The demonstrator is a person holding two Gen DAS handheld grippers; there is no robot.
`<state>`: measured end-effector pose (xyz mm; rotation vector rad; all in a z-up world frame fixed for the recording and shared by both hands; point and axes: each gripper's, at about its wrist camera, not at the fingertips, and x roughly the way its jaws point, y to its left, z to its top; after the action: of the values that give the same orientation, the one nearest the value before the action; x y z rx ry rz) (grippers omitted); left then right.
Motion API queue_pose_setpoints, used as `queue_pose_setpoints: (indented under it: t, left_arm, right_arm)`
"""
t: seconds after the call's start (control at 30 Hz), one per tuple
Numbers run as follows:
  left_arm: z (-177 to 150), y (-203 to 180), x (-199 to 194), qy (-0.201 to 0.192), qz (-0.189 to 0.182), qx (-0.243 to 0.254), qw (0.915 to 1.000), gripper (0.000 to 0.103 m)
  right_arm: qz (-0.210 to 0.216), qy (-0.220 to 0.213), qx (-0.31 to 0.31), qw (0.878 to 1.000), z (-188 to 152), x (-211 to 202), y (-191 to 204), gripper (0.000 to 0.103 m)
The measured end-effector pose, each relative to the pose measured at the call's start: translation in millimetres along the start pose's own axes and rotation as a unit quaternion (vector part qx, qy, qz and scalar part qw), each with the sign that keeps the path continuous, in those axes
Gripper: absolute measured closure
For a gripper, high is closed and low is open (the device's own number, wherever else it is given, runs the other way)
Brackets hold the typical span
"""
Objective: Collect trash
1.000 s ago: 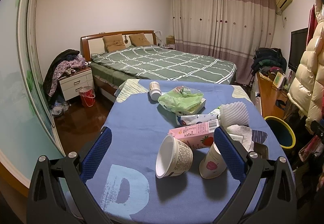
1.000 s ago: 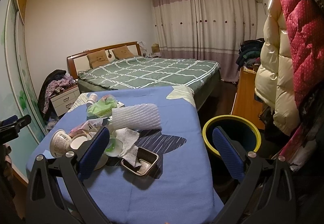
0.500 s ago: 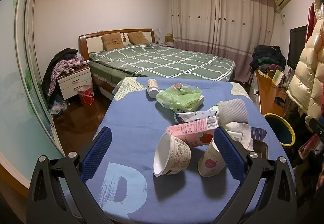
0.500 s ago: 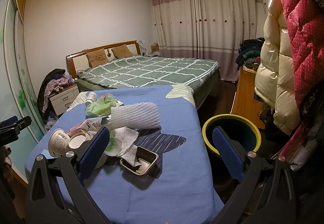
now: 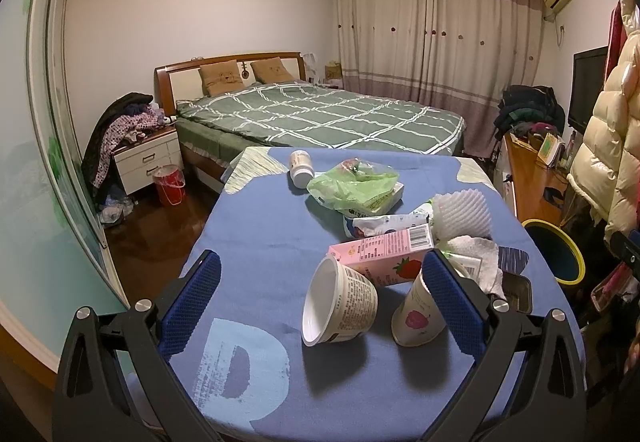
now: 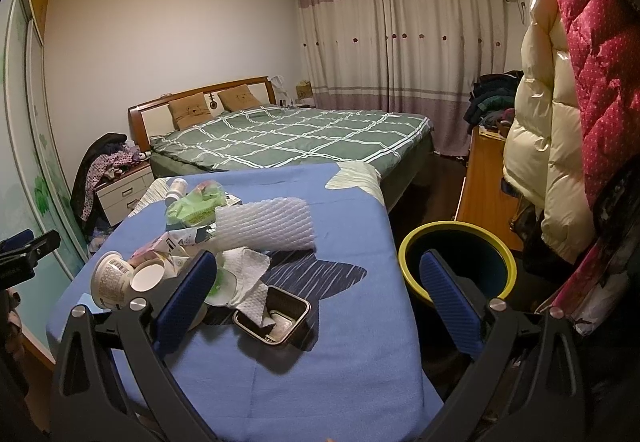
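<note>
Right wrist view: shows metal tray (image 6: 273,318) and whole yellow-rimmed bin (image 6: 457,265) beside surface (image 6: 340,362); left view barely shows tray.
Tipped cup (image 5: 338,308): on its side, mouth toward left, axis across.
Cup vs left tool (image 5: 320,302): between spread fingers, untouched.
Right tool (image 6: 316,300): released, empty.

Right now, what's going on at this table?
A person holds two grippers over a blue-covered table littered with trash. Both the left gripper and right gripper are open and empty. The left faces a tipped paper cup beside a pink strawberry carton. Nothing is collected yet; the yellow-rimmed bin stands beside the table.
</note>
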<state>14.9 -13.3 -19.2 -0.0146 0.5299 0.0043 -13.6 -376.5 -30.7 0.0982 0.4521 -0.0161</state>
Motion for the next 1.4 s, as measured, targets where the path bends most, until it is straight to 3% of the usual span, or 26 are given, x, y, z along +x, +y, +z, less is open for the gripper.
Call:
queue_pose_setpoints:
  t: [0.9, 1.4]
  left_arm:
    - [-4, -2, 11, 0.01, 0.0, 0.001, 1.0, 0.004]
    - [2, 6, 43, 0.029, 0.008, -0.006, 0.9995, 0.004]
  right_arm:
    - [-0.004, 0.006, 0.001, 1.0, -3, 8, -3, 0.006]
    - [0.034, 0.077, -0.031, 0.996, -14, 96, 34, 0.006]
